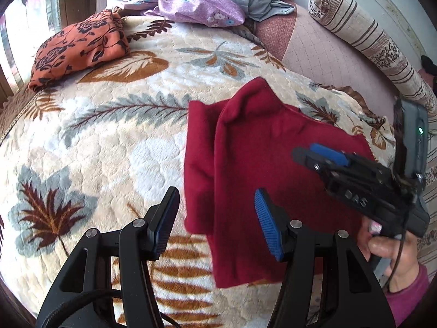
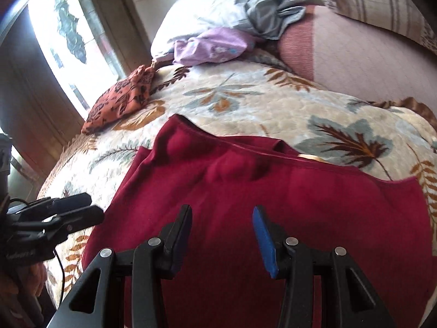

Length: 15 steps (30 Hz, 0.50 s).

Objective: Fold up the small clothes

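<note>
Left gripper (image 1: 217, 222) hovers wide open, gripping nothing, its right finger over the dark red garment (image 1: 262, 180) on the leaf-patterned blanket (image 1: 109, 136). An orange floral cloth (image 1: 79, 49) sits far ahead-left. Right gripper (image 2: 221, 235), spread and empty, hangs above the garment's middle.

Right gripper (image 2: 222, 235) hovers, fingers apart, over red garment (image 2: 273, 191) on leaf-patterned blanket (image 2: 245, 95).

Left gripper (image 1: 215, 221) and right gripper (image 2: 221, 235) both spread, empty
</note>
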Tool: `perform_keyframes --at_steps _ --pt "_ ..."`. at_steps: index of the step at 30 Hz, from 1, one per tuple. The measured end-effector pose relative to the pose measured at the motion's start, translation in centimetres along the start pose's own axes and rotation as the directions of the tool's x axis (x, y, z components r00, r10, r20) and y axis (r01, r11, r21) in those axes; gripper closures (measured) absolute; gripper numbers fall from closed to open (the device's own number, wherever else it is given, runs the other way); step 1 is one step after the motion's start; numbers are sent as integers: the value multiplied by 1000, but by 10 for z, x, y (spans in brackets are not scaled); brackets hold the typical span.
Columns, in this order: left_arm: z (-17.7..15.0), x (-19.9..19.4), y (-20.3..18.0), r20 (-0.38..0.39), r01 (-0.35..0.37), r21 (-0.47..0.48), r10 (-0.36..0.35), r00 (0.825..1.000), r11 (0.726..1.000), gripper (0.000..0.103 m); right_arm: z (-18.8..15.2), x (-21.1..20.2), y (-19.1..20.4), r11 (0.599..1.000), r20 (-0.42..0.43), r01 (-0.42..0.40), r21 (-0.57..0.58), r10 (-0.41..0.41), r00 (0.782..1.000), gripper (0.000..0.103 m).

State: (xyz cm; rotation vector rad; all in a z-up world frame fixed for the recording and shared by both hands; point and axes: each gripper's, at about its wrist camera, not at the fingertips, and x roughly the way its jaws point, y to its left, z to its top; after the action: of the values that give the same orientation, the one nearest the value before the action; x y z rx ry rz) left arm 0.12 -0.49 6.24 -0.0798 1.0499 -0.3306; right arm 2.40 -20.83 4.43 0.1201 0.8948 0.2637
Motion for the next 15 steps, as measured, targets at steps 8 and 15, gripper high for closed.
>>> perform_keyframes --at_steps 8,15 --pt "-18 5 15 -33 57 -3 -57 998 998 46 39 57 20 1000 -13 27 16 -26 1000 59" --pt "-19 1 19 -27 85 43 -84 996 995 46 50 88 14 996 -19 53 78 -52 998 54"
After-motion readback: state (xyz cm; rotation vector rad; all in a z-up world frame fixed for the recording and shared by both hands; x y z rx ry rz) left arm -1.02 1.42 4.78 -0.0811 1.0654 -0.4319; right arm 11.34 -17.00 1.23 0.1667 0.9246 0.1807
